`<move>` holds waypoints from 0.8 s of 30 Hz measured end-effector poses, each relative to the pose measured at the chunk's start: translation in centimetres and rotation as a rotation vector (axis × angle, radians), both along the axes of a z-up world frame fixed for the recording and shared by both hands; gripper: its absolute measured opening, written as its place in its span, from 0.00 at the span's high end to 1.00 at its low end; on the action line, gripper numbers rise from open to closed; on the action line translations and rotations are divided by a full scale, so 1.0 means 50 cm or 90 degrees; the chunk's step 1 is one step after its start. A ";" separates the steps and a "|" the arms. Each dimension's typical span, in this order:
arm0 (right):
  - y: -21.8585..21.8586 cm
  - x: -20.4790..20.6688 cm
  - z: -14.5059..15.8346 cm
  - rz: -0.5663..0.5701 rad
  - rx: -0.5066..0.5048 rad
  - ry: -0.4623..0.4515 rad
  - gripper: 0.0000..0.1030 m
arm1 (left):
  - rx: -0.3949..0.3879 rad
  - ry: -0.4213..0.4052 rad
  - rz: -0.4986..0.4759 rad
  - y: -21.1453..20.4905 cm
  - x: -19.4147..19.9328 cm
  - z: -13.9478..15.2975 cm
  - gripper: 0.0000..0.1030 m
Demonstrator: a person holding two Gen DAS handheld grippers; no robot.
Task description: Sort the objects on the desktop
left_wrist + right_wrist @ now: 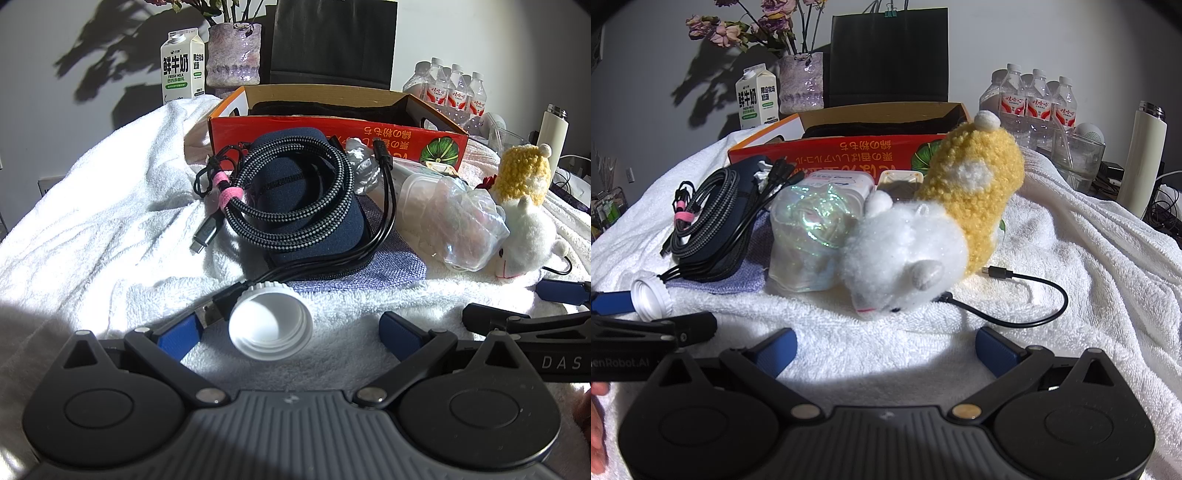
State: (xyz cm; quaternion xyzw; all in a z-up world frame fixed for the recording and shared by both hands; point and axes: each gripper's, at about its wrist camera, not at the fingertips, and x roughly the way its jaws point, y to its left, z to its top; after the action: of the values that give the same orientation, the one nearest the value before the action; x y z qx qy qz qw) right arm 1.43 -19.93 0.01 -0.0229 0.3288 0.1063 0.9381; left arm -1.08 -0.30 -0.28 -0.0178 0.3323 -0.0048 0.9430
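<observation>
white plastic cap (270, 324) lies on its side on the towel (110, 229), between the spread fingers of the left gripper (291, 330). its open mouth faces the camera. the left finger (180, 334) is close to the cap, the right one is apart, so the claw is released and holds nothing yet. to do this step well, i think the gripper should centre on the cap and press on the ribbed ring, because the cap can roll away. the left gripper is low and near the towel, pointing to the far side. the right gripper (885, 350) is also released, low, in front of the plush toy (934, 221). the red box (332, 133) stands far behind.
</observation>
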 end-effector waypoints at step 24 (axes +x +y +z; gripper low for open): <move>0.000 0.000 0.001 0.001 -0.002 0.000 0.00 | -0.004 -0.001 0.000 -0.009 -0.020 -0.001 0.00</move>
State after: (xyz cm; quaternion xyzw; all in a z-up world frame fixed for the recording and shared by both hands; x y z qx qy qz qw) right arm 1.41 -19.93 0.03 -0.0245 0.3288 0.1068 0.9380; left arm -2.08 -0.72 -0.33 -0.0208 0.3313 -0.0057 0.9433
